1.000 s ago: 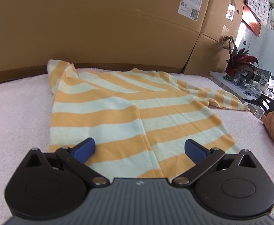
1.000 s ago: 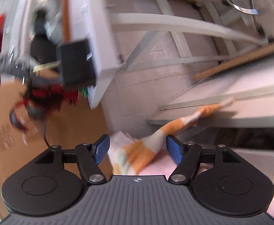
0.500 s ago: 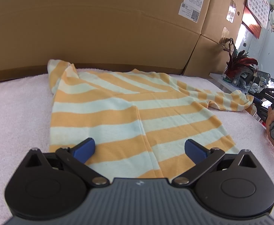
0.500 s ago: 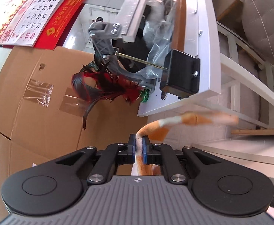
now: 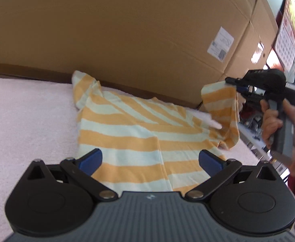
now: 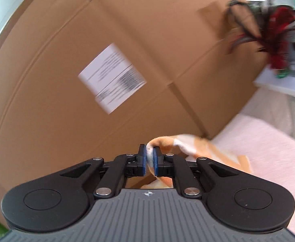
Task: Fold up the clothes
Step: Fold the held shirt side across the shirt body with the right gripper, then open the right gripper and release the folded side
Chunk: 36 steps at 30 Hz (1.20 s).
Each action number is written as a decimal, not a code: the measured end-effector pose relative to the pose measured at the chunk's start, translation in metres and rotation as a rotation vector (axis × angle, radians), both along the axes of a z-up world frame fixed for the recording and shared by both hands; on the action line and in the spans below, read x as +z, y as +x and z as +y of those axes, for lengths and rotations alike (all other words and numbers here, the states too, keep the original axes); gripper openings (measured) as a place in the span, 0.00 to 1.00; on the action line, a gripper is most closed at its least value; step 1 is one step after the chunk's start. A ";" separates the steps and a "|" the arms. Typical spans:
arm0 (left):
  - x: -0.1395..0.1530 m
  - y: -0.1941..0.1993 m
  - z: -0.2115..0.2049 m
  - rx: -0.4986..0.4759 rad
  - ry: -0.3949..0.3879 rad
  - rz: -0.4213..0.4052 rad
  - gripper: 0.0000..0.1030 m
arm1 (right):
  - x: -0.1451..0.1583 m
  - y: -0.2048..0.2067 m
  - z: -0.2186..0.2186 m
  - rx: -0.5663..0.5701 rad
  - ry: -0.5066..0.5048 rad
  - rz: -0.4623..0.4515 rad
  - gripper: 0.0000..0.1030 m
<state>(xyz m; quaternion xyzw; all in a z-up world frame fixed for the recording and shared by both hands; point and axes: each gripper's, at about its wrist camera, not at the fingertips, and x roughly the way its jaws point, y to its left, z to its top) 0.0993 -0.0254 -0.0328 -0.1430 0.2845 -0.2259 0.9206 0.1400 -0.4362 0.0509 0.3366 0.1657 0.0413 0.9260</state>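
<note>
An orange-and-white striped shirt [image 5: 139, 133] lies spread on the pale pink towel-covered table [image 5: 26, 111]. My left gripper [image 5: 150, 158] hovers open above the shirt's near hem, nothing between its blue pads. At the right of the left wrist view a person's hand [image 5: 276, 119] holds my right gripper [image 5: 237, 86], which has the shirt's right sleeve [image 5: 220, 104] lifted off the table. In the right wrist view my right gripper [image 6: 149, 162] is shut on the sleeve [image 6: 197, 147], a fold of cloth pinched between the pads and trailing down to the right.
Large cardboard boxes [image 5: 127, 32] stand right behind the table, one bearing a white label [image 6: 111, 78]. A white side table [image 6: 284, 86] with red feathers [image 6: 276, 30] and clutter stands past the table's right end. A wall calendar [image 5: 288, 36] hangs at the upper right.
The right gripper closed on the sleeve end at the table's right edge, rolled upright, then lifted it up and in over the table. The left gripper rose slightly and stayed open.
</note>
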 end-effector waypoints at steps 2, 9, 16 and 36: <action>0.006 -0.003 0.022 0.047 0.006 -0.013 0.99 | 0.003 0.007 0.031 0.052 -0.033 -0.001 0.08; 0.005 -0.011 0.089 0.205 0.044 0.000 0.99 | 0.001 0.010 0.125 0.251 -0.071 -0.005 0.08; -0.008 -0.014 0.120 0.265 0.010 0.061 0.99 | -0.029 -0.005 0.198 0.476 -0.213 0.123 0.22; 0.007 0.056 -0.015 -0.039 0.542 -0.206 0.98 | -0.070 -0.069 0.015 0.275 -0.409 0.191 0.35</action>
